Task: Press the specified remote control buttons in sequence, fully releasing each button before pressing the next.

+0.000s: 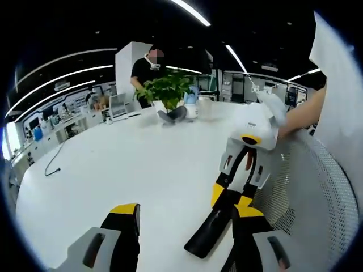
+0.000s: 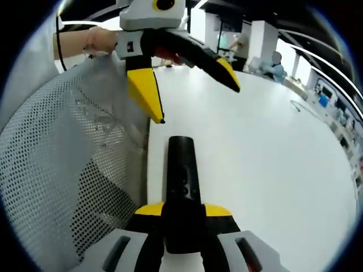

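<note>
1. In the right gripper view, the right hand-held gripper [image 2: 182,218] has its yellow-tipped jaws closed on the near end of a slim black remote control [image 2: 181,181], which points away over the white counter [image 2: 266,153].
2. The remote control carries small dark buttons along its top face; any printing on them is too small to read.
3. In the left gripper view, the same remote control [image 1: 212,226] lies low over the counter [image 1: 125,170], clamped by the right hand-held gripper [image 1: 232,204], whose white body rises toward a person's forearm [image 1: 303,113].
4. The left hand-held gripper [image 1: 184,212] has its jaws spread wide with nothing between them, one jaw on each side of the remote control's tip.
5. In the right gripper view, the left hand-held gripper [image 2: 195,93] hangs above the far end of the remote control, jaws parted, held by a hand [image 2: 99,39].
6. A white mesh chair back [image 2: 62,170] stands just beside the remote control, against the counter's edge; the left gripper view also shows this mesh chair back [image 1: 306,187].
7. Well beyond the remote control, a potted green plant [image 1: 167,90] stands on the counter, with a person in a black top [image 1: 147,71] behind it.
8. A dark cable [image 1: 54,164] trails on the counter, well apart from the remote control.
9. No brand or label can be read anywhere.
</note>
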Tool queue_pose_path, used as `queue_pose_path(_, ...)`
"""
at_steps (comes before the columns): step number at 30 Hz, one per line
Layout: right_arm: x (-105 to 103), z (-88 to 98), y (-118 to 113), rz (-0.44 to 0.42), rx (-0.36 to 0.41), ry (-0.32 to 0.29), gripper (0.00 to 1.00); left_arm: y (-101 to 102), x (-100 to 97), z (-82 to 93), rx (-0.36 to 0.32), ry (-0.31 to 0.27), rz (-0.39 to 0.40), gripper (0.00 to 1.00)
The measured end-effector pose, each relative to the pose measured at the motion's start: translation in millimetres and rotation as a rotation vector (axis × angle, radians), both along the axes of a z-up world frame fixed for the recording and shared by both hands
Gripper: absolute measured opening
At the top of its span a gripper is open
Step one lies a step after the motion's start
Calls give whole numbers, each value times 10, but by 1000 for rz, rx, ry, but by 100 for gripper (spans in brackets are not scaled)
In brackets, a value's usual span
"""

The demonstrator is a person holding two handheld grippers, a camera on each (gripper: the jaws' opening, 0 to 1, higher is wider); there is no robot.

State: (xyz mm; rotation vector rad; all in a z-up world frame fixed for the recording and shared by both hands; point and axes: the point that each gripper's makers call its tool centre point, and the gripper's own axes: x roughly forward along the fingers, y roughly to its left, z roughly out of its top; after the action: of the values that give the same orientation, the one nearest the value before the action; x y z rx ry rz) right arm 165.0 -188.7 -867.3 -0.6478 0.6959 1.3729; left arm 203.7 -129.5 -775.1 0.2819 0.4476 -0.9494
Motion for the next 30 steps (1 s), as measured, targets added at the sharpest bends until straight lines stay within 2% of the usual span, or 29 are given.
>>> queue_pose_path(4, 4, -2, -2, -7, 4, -2, 21, 85, -27, 119, -16, -44, 57, 72)
queue_pose_path(6, 1, 1, -2, -13, 10, -1, 21, 120, -51, 156, -15, -45, 86, 74)
queue_pose_path(9, 1, 1, 0, -15, 10, -3, 21, 182, -54, 240, -19, -86, 138, 77)
queue_pose_path(13, 0, 2, -2, -19, 11, -3, 21, 314, -24, 355, -50, -135, 238, 79)
queue_pose_path(20, 0, 2, -6, -28, 15, -1, 21, 588, 27, 548, -171, -227, 409, 99)
queue_pose_path(25, -4, 1, -10, -37, 18, 1, 21, 676, 23, 638, -241, -286, 467, 100)
queue_pose_path(28, -8, 2, -7, -42, 12, 1, 21, 701, 45, 712, -298, -306, 489, 100)
queue_pose_path(30, -9, 1, -5, -51, 11, 7, 21, 735, 54, 705, -305, -302, 504, 100)
